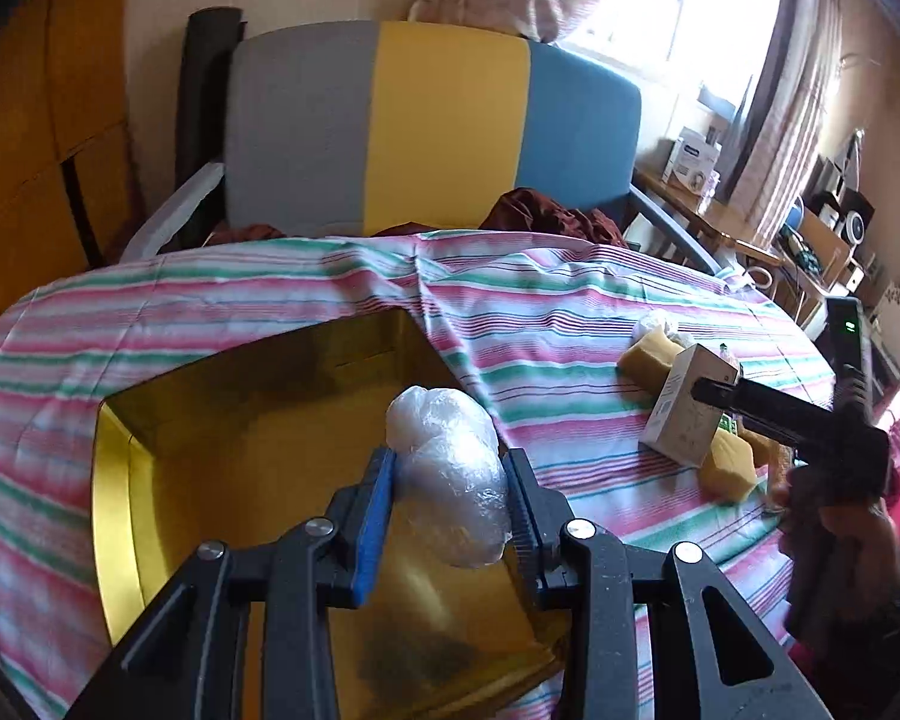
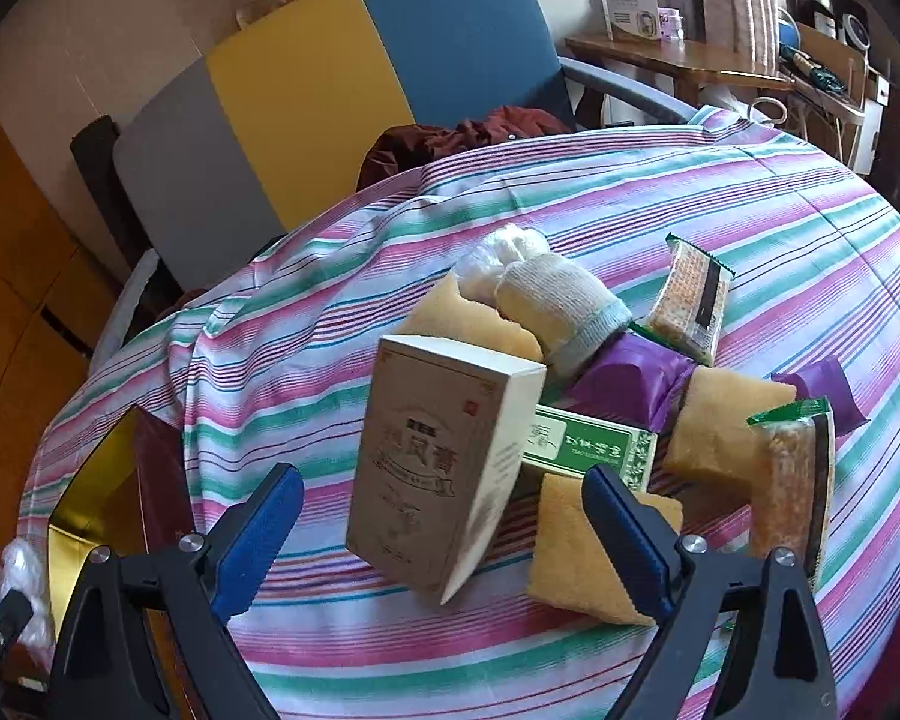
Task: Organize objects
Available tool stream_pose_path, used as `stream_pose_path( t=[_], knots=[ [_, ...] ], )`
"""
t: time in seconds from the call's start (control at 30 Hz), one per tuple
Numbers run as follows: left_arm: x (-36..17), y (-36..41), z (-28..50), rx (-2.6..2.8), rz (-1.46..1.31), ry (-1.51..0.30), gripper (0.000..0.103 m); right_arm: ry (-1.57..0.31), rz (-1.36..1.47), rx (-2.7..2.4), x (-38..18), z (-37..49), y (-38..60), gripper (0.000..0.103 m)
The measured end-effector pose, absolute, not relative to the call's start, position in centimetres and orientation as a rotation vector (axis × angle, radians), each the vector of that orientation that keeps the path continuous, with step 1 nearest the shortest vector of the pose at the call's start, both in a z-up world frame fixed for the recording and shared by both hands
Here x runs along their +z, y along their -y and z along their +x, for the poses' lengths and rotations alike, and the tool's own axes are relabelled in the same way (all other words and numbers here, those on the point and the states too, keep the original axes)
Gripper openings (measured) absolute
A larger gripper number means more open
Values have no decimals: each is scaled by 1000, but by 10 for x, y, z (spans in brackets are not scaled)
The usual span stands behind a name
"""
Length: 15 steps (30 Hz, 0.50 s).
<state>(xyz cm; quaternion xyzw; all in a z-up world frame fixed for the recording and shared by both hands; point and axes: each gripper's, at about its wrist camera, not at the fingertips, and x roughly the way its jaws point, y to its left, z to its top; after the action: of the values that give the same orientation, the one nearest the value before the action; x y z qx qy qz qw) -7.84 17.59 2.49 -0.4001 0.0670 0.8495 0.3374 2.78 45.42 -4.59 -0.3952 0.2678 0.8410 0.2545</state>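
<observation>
My left gripper (image 1: 450, 468) is shut on a clear plastic-wrapped white bundle (image 1: 450, 474) and holds it above the open gold-lined box (image 1: 114, 480). My right gripper (image 2: 444, 504) is open, its fingers either side of a tilted beige carton (image 2: 438, 468) that stands on the striped cloth; the same carton shows in the left wrist view (image 1: 687, 405). Behind the carton lie a green box (image 2: 588, 444), yellow sponges (image 2: 594, 546), a rolled sock (image 2: 558, 306), purple packets (image 2: 630, 378) and snack bars (image 2: 690, 300).
The table has a pink, green and white striped cloth (image 1: 570, 312). A grey, yellow and blue chair (image 1: 438, 120) stands behind it with dark red cloth (image 1: 546, 213) on the seat. A wooden shelf (image 2: 678, 60) with boxes is at the far right.
</observation>
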Motion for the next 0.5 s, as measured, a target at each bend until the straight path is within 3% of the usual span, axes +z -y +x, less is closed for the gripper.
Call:
stream_pose_path(
  t=[0.27, 0.3, 0.37, 0.5],
  knots=[
    [17, -113, -72, 2253, -1088, -57, 37, -538, -1103, 2085, -62, -11, -453, 94],
    [17, -107, -72, 2260, -1091, -47, 37, -521, -1114, 2079, -64, -13, -455, 90],
    [14, -93, -72, 2274, -1102, -21, 37, -487, -1139, 2077, -67, -16, -458, 55],
    [6, -66, -71, 2309, -1127, 34, 37, -506, -1175, 2120, -63, -5, -462, 52]
  ],
)
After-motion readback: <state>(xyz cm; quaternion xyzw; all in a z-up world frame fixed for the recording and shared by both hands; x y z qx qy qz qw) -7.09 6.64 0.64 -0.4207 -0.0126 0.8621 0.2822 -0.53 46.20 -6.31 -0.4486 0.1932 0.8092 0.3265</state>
